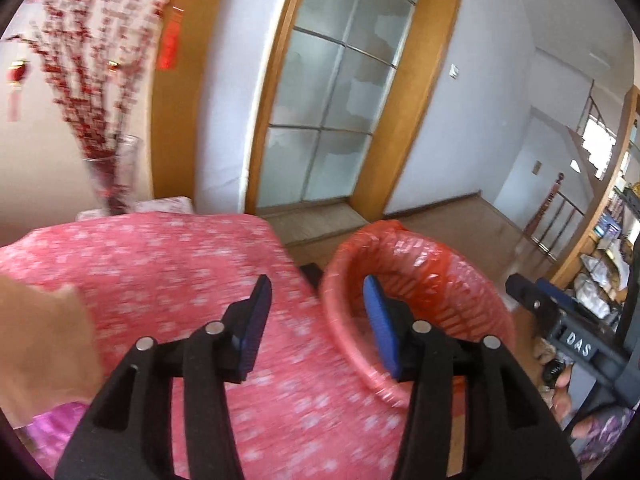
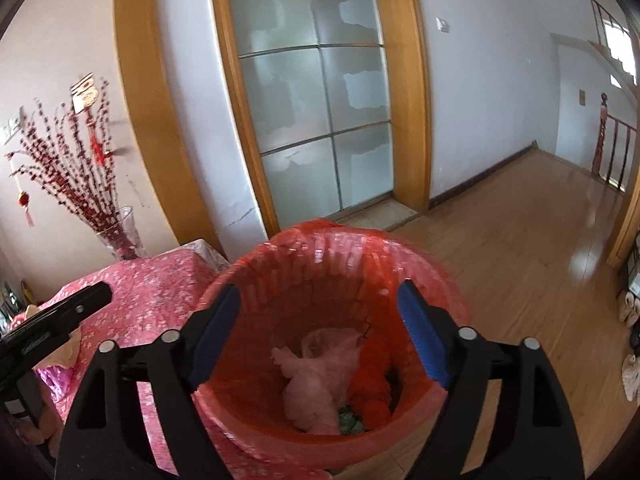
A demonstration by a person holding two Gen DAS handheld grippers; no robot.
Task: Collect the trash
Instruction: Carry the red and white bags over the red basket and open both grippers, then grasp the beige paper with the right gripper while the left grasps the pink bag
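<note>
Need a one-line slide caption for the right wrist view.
Open right gripper above the red-lined bin holding crumpled bags.

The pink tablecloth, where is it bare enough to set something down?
The pink tablecloth lies bare between the glass vase at the far edge and the red-lined trash basket beside it. The near-left corner is crowded with a tan object and shiny purple wrapping.

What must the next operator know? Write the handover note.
Left gripper: open, empty, over the table edge.
Right gripper: open, empty, above the bin.
Bin: red-lined, on the floor beside the table; it already holds a pink bag and red trash.
Left: a purple wrapper and a tan item lie at the table's near left; blurred, so check them.
</note>
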